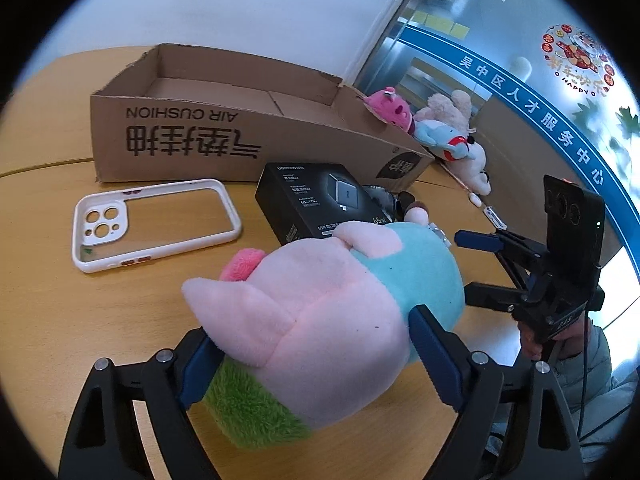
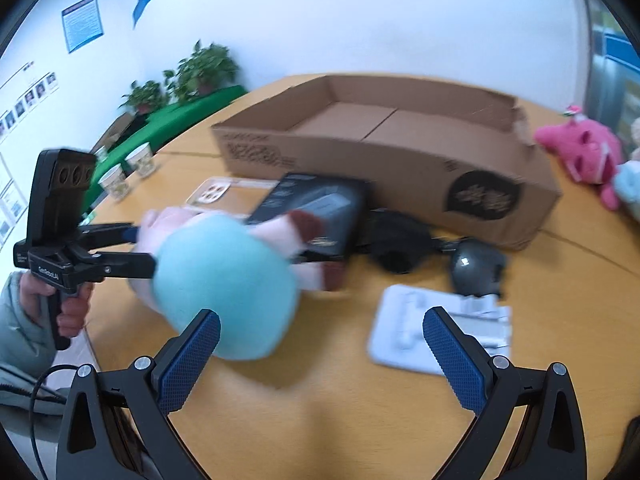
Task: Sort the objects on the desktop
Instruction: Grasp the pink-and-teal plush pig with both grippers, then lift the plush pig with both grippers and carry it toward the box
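Plush on the table: one big pink-and-teal plush toy (image 1: 336, 300) with a green base, sitting low centre in the left wrist view.
Plushies past the box: a little pile at the upper right, one hot pink plush (image 1: 390, 110), a beige one (image 1: 446, 106), a light blue one (image 1: 438, 136) and a white one (image 1: 476, 164). So four I can count.
Boxes: one open cardboard box (image 1: 192, 136) upper left, and one black charger box (image 1: 316, 200) right in front of it.
Phone case: one, white rim, clear back (image 1: 156, 224), flat on the wooden table (image 1: 60, 320) at the left.
Other bits: a white tray (image 2: 424, 332) and some dark stuff, too blurry in the right wrist view to name.
Left gripper (image 1: 320, 360): jaws wide, blue pads pressed into both sides of the big plush toy, so it has hold of it.
Right gripper (image 2: 322, 356): jaws spread wide, nothing between them, left pad just beside the teal end of the plush toy.
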Demonstrator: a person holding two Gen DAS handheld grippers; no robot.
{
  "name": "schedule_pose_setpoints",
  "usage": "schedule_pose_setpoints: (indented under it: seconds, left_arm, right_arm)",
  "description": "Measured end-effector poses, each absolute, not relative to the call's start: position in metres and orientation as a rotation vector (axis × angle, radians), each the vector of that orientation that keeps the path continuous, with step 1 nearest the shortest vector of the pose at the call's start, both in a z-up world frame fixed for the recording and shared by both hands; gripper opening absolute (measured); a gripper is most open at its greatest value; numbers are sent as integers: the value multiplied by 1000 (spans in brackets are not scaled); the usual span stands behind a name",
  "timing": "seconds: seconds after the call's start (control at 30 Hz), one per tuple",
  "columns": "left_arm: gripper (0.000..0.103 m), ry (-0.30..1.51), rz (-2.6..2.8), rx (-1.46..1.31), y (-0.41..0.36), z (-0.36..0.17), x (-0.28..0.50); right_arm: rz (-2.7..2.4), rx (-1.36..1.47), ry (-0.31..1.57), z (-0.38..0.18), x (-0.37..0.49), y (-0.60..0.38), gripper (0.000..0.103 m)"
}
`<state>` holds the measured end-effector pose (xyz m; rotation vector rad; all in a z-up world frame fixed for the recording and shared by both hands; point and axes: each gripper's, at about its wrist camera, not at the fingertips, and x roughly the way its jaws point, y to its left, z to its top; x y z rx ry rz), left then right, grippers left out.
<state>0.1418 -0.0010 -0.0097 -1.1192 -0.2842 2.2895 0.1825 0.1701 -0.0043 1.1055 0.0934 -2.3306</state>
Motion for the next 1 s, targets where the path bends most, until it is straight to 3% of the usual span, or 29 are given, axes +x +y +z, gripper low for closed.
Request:
schedule_pose_setpoints:
  seconds: [0.23, 0.57, 0.77, 0.9, 1.0]
  left_arm:
    - [88, -352, 2310, -1121, -23, -10, 136]
    - [88, -445, 2239, -1126, -37, -23, 139]
    - [85, -380, 2215, -1113, -30, -21, 143]
    - [85, -376, 2145, -1103, -32, -22, 149]
    - [85, -377, 2146, -1110, -32, -23, 152]
  right_arm:
    - [-2301, 1122, -29, -14, 173, 161, 103]
    - [-2149, 1038, 9, -5, 188, 132, 103]
    - [-2150, 1095, 106, -28, 191, 92, 103]
    - [-2063, 1062, -15, -16, 207, 115, 103]
    - [-2100, 1078, -1, -18, 216, 125, 102]
